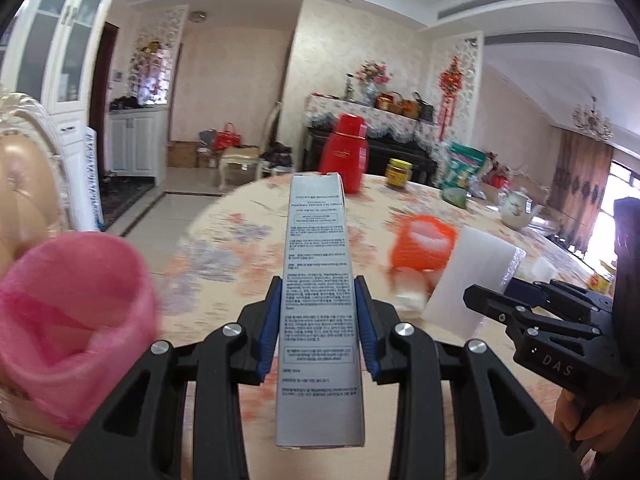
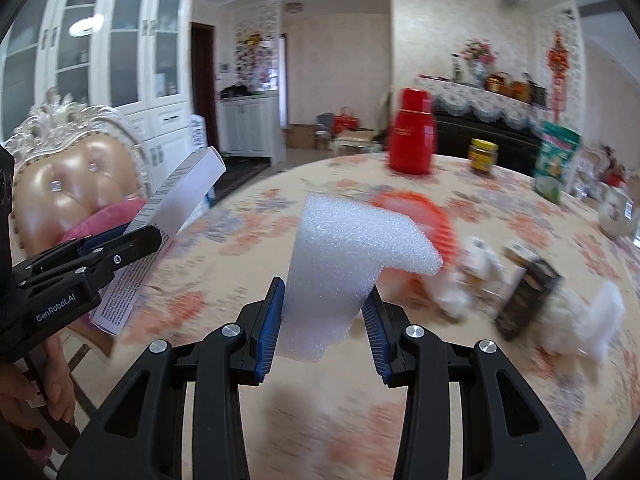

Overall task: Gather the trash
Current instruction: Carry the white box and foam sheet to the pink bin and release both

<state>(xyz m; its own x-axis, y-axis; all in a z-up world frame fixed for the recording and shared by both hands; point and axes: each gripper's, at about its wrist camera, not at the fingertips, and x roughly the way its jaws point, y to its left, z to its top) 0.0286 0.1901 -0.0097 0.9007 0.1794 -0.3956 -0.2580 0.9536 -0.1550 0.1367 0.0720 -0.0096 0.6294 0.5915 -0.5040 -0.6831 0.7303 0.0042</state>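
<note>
Two grippers carry trash: the left gripper clamps the long box nearest the pink bag, off the tabletop's left edge, the right gripper squeezes foam.

On the floral table: one red flask, one yellow-lidded jar, one orange basket, one teapot.

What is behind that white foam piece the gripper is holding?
Behind the white foam piece, an orange ribbed thing shows partly on the table. Its lower part is covered; what it is stays unclear.
</note>
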